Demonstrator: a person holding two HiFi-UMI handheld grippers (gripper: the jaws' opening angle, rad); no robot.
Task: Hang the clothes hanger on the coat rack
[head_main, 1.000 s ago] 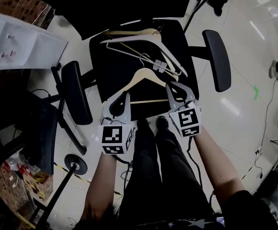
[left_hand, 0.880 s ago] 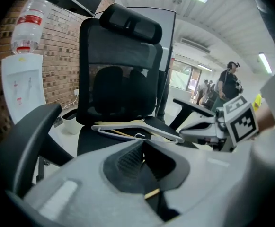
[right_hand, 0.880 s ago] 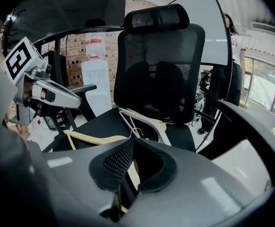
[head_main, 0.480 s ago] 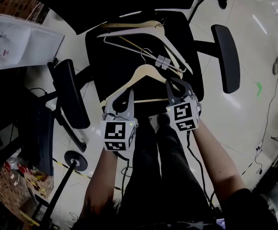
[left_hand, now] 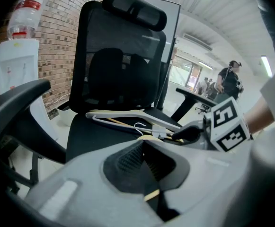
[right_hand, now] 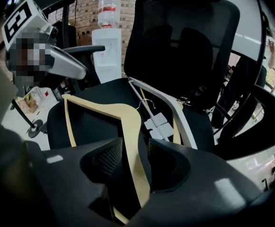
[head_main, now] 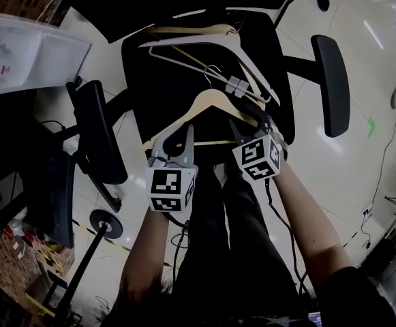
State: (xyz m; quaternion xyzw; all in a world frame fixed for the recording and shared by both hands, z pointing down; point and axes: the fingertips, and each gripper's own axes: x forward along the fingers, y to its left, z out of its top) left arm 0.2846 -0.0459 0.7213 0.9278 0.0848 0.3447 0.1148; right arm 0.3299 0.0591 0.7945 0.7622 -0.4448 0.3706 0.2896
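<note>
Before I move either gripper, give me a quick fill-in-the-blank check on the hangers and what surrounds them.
1. The hangers lie on the seat of an office ____.
2. The right gripper straddles one arm of the wooden hanger with its jaws ____.
3. The water dispenser carries a ____ on top.

Missing words: chair; open; bottle.

Note: those jaws have just been opening.

Blk chair seat (head_main: 160, 87) holds wooden hanger (head_main: 208, 102) in front, white hanger (head_main: 191, 39) + 2nd wooden hanger (head_main: 184, 29) behind.
</note>
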